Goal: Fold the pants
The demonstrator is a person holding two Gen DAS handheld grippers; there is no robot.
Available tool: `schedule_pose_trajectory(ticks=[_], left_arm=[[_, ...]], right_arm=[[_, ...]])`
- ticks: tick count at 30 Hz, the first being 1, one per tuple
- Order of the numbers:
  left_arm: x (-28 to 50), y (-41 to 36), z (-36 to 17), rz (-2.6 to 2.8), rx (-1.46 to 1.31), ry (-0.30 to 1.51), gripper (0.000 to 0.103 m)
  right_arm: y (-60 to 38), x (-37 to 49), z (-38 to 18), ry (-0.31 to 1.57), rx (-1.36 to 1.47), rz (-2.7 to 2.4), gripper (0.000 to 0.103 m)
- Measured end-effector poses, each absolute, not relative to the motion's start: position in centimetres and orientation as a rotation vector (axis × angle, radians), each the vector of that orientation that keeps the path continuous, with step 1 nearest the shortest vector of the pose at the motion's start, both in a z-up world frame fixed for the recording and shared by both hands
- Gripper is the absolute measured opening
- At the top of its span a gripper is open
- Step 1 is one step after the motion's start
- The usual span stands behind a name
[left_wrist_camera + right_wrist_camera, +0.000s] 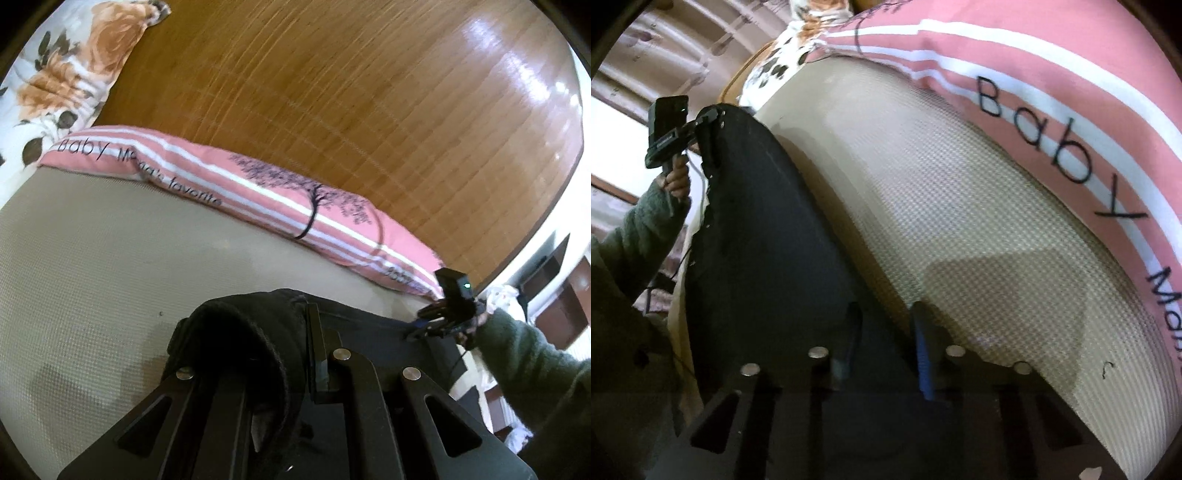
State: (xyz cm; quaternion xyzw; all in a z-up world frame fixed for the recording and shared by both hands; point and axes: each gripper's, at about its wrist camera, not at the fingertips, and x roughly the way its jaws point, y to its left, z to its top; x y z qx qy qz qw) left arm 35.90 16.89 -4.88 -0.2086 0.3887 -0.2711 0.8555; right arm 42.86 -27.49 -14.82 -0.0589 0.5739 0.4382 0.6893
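Currently both grippers are engaged with the dark pants (768, 236), which lie stretched along the near edge of a beige woven mat (960, 229). The mat borders a pink striped pillow (280, 192) with printed lettering and a tree motif; a floral pillow (74, 66) sits beyond it against a wooden headboard (369, 92).

Left gripper (284, 350): its jaws are together and clamped on a thick bunched end of the pants, probably the waistband, which bulges up between the fingers. In the right wrist view the same gripper (711, 122) appears at the far end of the garment, held by a hand (677, 179) in a green sleeve.

Right gripper (886, 339): the fingers stand only narrowly apart, with dark fabric lying between them at the garment's edge. Whether the pads already press on the cloth cannot be confirmed from these views. In the left wrist view this gripper (424, 325) sits low on the pants at their opposite end.

Step in hand, by judgement: securing both ends of the garment before a fold is made. The pants appear laid out long, not yet doubled end to end.

Next move: confirm a firm pinch on the right side, then lift both ends evenly and carry one end over the other. Uneven tension risks the fabric slipping from the right jaws or dragging off the mat edge.
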Motion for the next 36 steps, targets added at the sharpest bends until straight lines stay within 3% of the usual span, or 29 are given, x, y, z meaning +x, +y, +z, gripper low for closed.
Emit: schedule_pose_trajectory(ticks=[13,22,30,36], left_arm=[[33.0,13.6,-3.0,-0.445,-0.127,0.714,0.007],[26.3,14.3,0.2,-0.537,-0.035,0.648,0.007],[17.3,15.5,-1.6,-0.63,0.024,0.746,0.007],[13.0,14.6,-6.4,-0.675,0.18,0.91,0.009]], right_arm=[[-24.5,34.2,-9.3,1.018,-0.398,0.466,0.008],[-24.3,22.9,-3.7,0.885,-0.366,0.259,0.007],[-24.9,12.8,-5.7,0.927,-0.268,0.177,0.006],[-25.1,7.9,-10.2,1.017,-0.199,0.154,0.006]])
